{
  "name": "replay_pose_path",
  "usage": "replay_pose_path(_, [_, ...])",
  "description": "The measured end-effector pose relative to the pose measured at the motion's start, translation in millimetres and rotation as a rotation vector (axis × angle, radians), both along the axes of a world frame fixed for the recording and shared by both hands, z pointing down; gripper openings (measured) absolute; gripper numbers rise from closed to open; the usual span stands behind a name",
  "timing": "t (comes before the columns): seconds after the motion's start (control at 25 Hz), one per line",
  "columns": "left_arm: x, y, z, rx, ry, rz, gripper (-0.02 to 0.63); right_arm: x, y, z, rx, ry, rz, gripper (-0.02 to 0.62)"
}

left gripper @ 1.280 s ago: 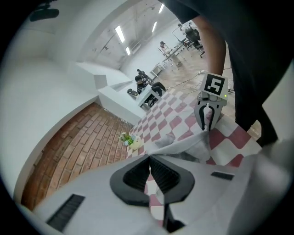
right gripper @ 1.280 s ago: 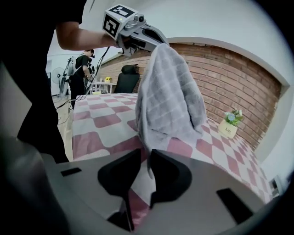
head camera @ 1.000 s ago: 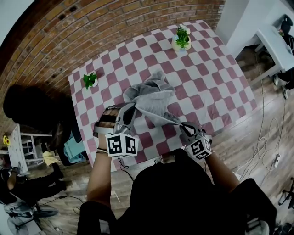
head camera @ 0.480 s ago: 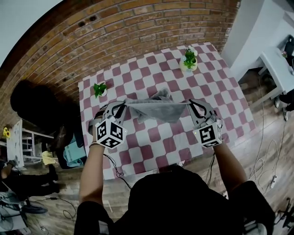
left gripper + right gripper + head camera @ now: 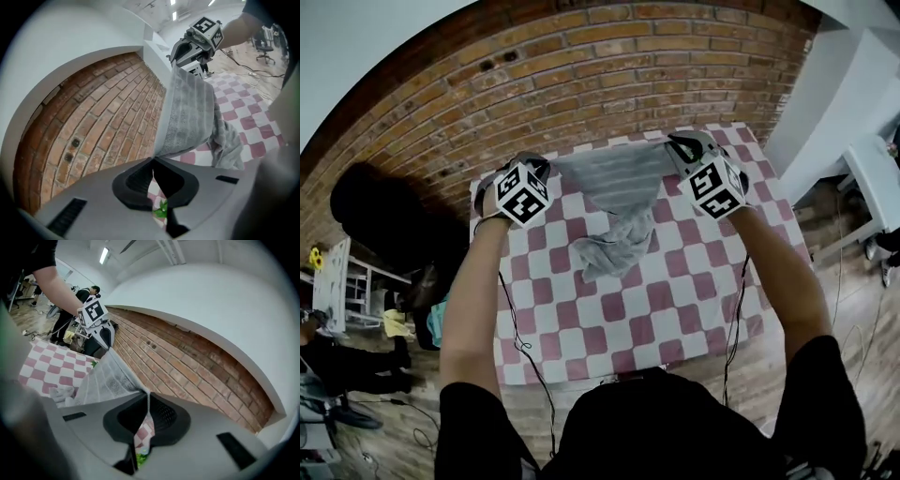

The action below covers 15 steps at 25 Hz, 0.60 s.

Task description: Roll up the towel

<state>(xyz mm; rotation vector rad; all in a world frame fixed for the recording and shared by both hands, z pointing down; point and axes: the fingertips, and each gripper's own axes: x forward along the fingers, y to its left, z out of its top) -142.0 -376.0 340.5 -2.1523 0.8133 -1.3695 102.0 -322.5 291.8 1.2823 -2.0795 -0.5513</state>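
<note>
The grey towel (image 5: 619,192) hangs in the air above the checked table (image 5: 675,300), its top edge taut between my two grippers and its lower part drooping in a bunch toward the cloth. My left gripper (image 5: 546,169) is clamped on one top corner, my right gripper (image 5: 677,147) on the other, before the brick wall (image 5: 581,56). I judge this the spreading step. Next I must lay the towel flat, then roll from one end.
</note>
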Motion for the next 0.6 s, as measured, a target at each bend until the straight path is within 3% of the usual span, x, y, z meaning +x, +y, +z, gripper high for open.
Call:
replay_pose_path(0.16, [6,-69,-59,0.099,-0.078,-0.063,0.006,11,-88,-52,0.028,0.128,0.019,0.012])
replay_pose_path(0.28, [4,-112,-132,0.197,-0.085,-0.143,0.006,12,-137,-119,0.095,0.23,0.046,0.012])
replay_pose_path(0.44, [-13,-138,-267,0.444,-0.07,-0.236,0.006,-6,-162,-244,0.314,0.31,0.045,0.012])
replay_pose_path(0.6, [-28,-110,-384,0.717,-0.046,-0.238,0.006,-18,-129,-355,0.544,0.308,0.054,0.012])
